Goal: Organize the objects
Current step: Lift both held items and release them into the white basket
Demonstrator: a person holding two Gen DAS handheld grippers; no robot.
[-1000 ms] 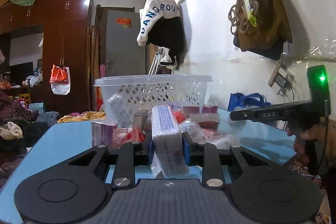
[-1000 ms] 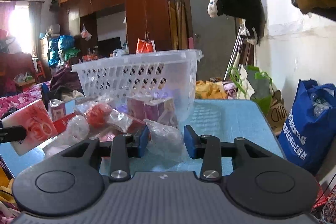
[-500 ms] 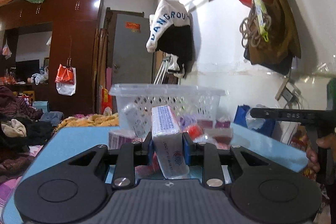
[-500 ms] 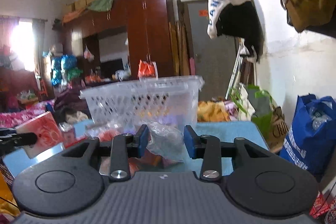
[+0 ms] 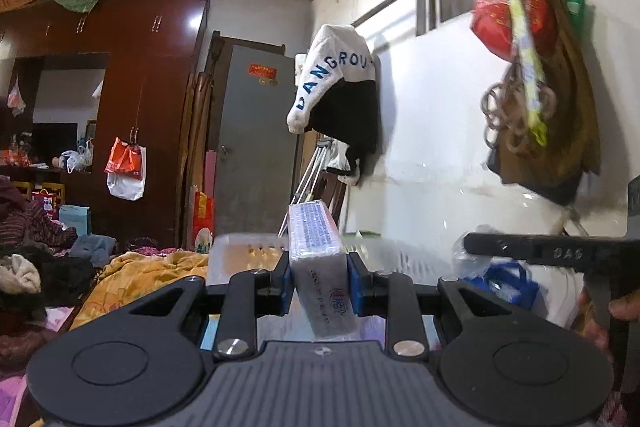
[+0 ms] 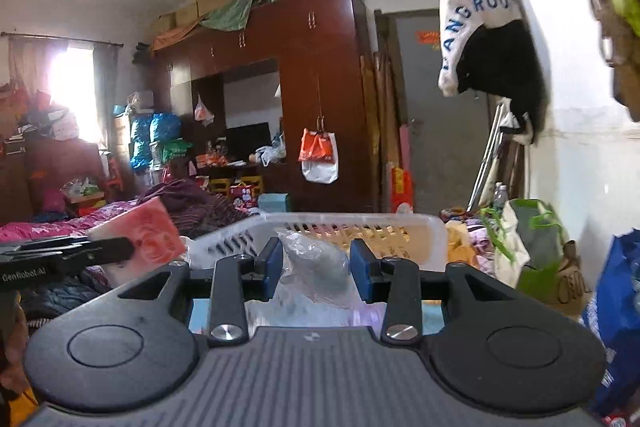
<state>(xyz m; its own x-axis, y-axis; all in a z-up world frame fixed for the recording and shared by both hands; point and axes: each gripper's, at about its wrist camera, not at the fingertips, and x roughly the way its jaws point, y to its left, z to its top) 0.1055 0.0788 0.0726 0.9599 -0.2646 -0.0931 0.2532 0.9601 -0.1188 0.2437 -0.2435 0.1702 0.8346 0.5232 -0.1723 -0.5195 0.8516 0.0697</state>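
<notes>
Objects for sorting are held in both grippers, in front of the white slotted basket [image 6: 360,227]. The left hand-held gripper [image 5: 319,277] is closed tightly on a wrapped tissue pack [image 5: 320,259], which stands between the blue pads and sticks up above them, a little tilted. The right hand-held gripper [image 6: 316,267] is closed on a clear crumpled plastic bag [image 6: 316,263], whose top rises above the pads and whose lower part hangs below them. In the right wrist view the near rim of the basket runs just behind the bag, and the mouth of the basket looks open and free. In the left wrist view the basket rim [image 5: 248,239] lies behind and lower than the pack. The right hand-held gripper appears there as a dark bar [image 5: 552,251] at the right, well apart from the pack. The blue bench [image 6: 430,311] shows only as a narrow strip under the fingers. Behind the basket there is a bed with a yellow blanket [image 5: 148,271] and a brown wardrobe [image 6: 316,99].
</notes>
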